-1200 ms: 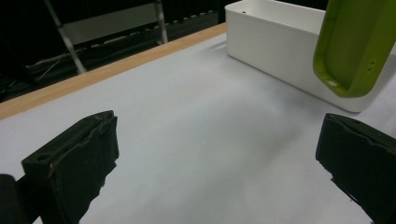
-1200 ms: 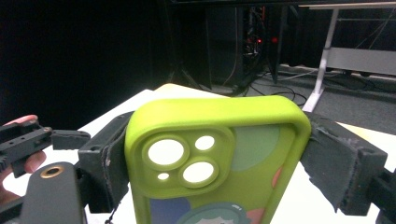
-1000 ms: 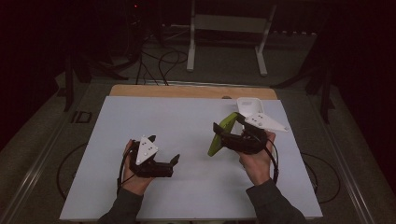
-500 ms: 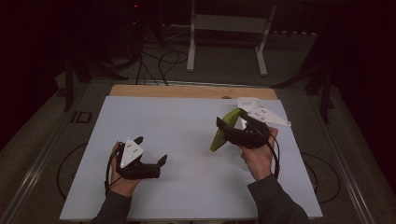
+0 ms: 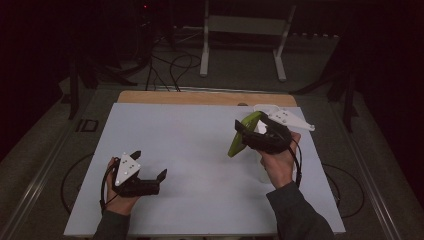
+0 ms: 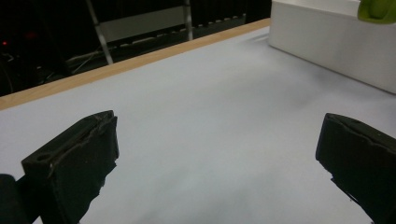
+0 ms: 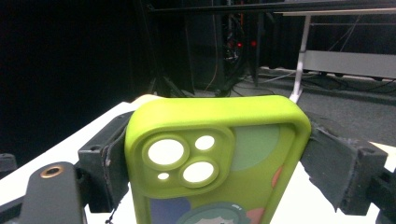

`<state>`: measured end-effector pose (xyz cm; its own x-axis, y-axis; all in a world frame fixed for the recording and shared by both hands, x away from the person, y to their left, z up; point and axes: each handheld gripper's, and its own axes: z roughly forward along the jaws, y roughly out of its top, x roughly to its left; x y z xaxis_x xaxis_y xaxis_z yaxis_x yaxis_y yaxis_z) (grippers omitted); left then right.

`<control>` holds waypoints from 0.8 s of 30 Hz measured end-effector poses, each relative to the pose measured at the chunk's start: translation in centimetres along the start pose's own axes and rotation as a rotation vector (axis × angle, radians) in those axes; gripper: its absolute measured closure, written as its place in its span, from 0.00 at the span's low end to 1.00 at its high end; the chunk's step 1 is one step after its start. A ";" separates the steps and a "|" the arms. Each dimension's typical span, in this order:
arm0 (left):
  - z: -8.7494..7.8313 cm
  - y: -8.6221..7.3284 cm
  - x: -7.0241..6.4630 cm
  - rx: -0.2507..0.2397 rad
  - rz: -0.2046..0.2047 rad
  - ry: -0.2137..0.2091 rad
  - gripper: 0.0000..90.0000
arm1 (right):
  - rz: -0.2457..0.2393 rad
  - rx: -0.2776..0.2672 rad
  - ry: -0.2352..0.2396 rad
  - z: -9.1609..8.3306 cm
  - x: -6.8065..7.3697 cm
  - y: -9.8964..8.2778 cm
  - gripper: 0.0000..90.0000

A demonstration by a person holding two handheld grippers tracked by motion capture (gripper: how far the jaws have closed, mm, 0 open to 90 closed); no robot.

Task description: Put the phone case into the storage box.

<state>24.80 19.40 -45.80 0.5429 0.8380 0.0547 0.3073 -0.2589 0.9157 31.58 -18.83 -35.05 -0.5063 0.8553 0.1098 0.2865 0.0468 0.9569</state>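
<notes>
- The right claw is clamping a green phone case by its two long edges, one jaw pressing on each side; in the right gripper view the phone case is standing upright between the jaws, its top edge poking above them.
- The case is being held up above the right half of the bench, tilted, with a white box just behind it at the far right.
- The left claw is sitting low at the near left of the bench, jaws spread wide and gripping nothing; bare bench surface is lying between them in the left gripper view.
- The left claw is well apart from the case; a green corner of it is showing over the white box at the top right of that view.
- No brand, label or writing is readable on the case.
- Look: lime green, rounded corners, raised square camera block with two large and two small round cutouts; cartoon print below with pale green, blue and orange patches.
</notes>
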 end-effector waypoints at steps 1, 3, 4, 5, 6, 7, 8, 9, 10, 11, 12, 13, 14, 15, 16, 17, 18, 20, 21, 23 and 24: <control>-0.1 -0.2 0.1 -0.002 -0.002 0.002 0.00 | 0.002 0.002 -0.001 0.0 0.0 0.0 0.19; -0.4 -0.5 0.3 -0.002 -0.002 0.004 0.00 | 0.006 0.003 -0.008 0.1 -0.1 0.0 0.19; -0.5 -0.7 0.4 -0.001 -0.003 0.006 0.00 | 0.007 0.003 -0.008 0.2 -0.2 0.0 0.19; -0.6 -0.9 0.5 0.003 -0.005 0.010 0.00 | 0.009 0.004 -0.013 0.3 -0.3 0.0 0.19; -0.7 -1.1 0.6 0.005 -0.008 0.013 0.00 | 0.012 0.005 -0.015 0.3 -0.3 0.0 0.19; -0.9 -1.3 0.7 0.003 -0.010 0.015 0.00 | 0.014 0.005 -0.018 0.3 -0.4 0.0 0.19; -1.0 -1.4 0.8 0.003 -0.016 0.019 0.00 | 0.014 0.004 -0.021 0.4 -0.5 0.0 0.19; -1.2 -1.6 0.8 0.002 -0.018 0.024 0.00 | 0.016 0.004 -0.023 0.4 -0.5 0.0 0.19; -1.4 -1.8 0.9 -0.002 -0.022 0.026 0.00 | 0.016 0.005 -0.026 0.5 -0.6 0.0 0.19; -1.5 -1.9 1.0 -0.003 -0.024 0.027 0.00 | 0.019 0.005 -0.030 0.5 -0.7 0.0 0.19; -1.6 -2.0 1.0 -0.004 -0.026 0.030 0.00 | 0.021 0.004 -0.033 0.5 -0.8 0.1 0.19; -1.7 -2.1 1.1 -0.008 -0.029 0.033 0.00 | 0.025 0.003 -0.035 0.6 -0.8 0.1 0.19; -1.8 -2.2 1.2 -0.007 -0.028 0.035 0.00 | 0.026 0.004 -0.040 0.7 -0.9 0.1 0.19; -1.9 -2.2 1.2 -0.010 -0.028 0.035 0.00 | 0.029 0.004 -0.041 0.7 -0.9 0.1 0.19; -1.9 -2.3 1.2 -0.011 -0.028 0.037 0.00 | 0.029 0.005 -0.045 0.8 -1.0 0.2 0.19; -1.9 -2.4 1.2 -0.012 -0.028 0.038 0.00 | 0.031 0.006 -0.048 0.8 -1.1 0.2 0.19; -2.0 -2.5 1.2 -0.009 -0.027 0.040 0.00 | 0.030 0.005 -0.050 0.9 -1.1 0.2 0.19; -2.0 -2.6 1.2 -0.009 -0.029 0.044 0.00 | 0.036 0.003 -0.055 0.9 -1.3 0.2 0.19; -2.0 -2.7 1.2 -0.009 -0.031 0.043 0.00 | 0.038 0.003 -0.058 1.0 -1.4 0.3 0.19; -2.1 -2.8 1.2 -0.007 -0.029 0.044 0.00 | 0.044 0.005 -0.061 1.0 -1.5 0.5 0.19; -2.1 -2.9 1.2 -0.004 -0.028 0.045 0.00 | 0.044 0.001 -0.064 1.0 -1.5 0.6 0.19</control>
<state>22.94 22.20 -47.55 0.4987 0.8655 0.0468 0.3189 -0.2334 0.9186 33.35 -19.57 -34.90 -0.4402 0.8878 0.1342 0.3081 0.0090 0.9513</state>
